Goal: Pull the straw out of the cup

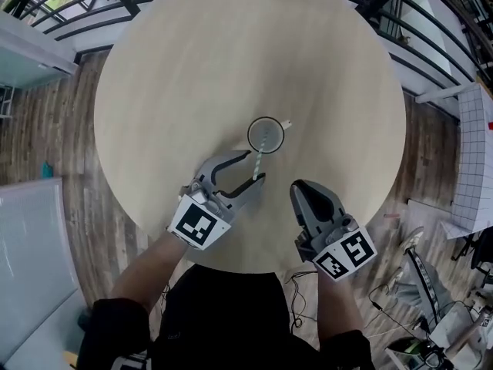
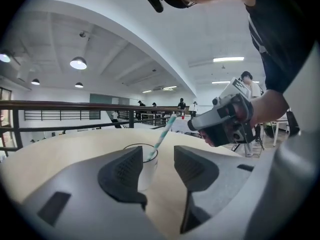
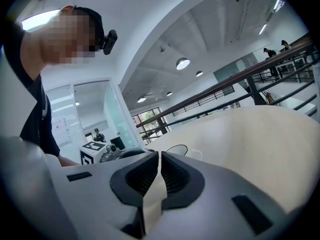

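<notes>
- Table [image 1: 231, 45]: round, pale wood. Dark railing [image 1: 69, 21] behind it, plank floor [image 1: 46, 129] around.
- Cup [image 1: 250, 136]: clear, small handle on far-right side, upright near table's middle.
- Straw [image 1: 258, 159]: teal/white stripes, in the cup. Leans out over the rim toward the person, top end free.
- L gripper [image 1: 255, 166]: low over table on person's side of cup, jaws spread wide. From above, straw's top end sits in the gap btwn them, close to the lower jaw tip. No pad pinches it. In left gripper view the straw [image 2: 162, 136] rises beyond the gap, and the cup [image 2: 148, 170] is partly behind the left-hand pad.
- R gripper [image 1: 299, 190]: beside L gripper, nearer the table edge, apart from cup. Jaws pressed together w/ nothing btwn, only a sliver of table showing through.
- Background: ceiling lamps [image 2: 78, 63]; people standing far off.
</notes>
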`<state>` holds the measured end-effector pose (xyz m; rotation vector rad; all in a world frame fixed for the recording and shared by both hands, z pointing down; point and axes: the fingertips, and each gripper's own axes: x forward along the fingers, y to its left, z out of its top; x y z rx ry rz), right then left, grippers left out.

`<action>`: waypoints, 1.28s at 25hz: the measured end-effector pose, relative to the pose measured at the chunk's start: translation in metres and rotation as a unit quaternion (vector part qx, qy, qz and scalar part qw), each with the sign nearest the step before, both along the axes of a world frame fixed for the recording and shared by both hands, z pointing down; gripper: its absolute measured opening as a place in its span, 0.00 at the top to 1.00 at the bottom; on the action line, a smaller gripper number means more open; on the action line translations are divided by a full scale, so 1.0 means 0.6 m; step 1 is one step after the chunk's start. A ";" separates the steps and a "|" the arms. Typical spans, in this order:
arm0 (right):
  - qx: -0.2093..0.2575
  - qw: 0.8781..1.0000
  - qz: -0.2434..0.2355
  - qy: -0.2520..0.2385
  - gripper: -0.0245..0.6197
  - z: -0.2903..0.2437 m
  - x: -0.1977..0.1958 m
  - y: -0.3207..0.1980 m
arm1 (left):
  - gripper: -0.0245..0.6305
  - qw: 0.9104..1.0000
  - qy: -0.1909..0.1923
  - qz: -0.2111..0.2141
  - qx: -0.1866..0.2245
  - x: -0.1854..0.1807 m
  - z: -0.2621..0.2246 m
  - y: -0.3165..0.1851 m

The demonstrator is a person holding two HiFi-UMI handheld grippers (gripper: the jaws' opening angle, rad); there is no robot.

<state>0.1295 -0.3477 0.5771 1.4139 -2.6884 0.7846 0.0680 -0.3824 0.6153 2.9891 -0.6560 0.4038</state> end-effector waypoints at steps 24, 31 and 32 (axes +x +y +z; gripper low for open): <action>-0.011 1.000 0.014 -0.005 0.92 -0.047 0.020 0.023 | 0.91 0.999 -0.025 -0.012 -0.017 0.036 -0.022 -0.031; 0.004 1.000 0.021 -0.001 0.92 -0.101 0.017 0.023 | 0.92 1.000 -0.013 -0.011 -0.004 0.025 -0.086 -0.021; 0.005 1.000 0.020 0.001 0.92 -0.110 0.015 0.024 | 0.92 1.000 -0.011 -0.011 0.000 0.023 -0.099 -0.018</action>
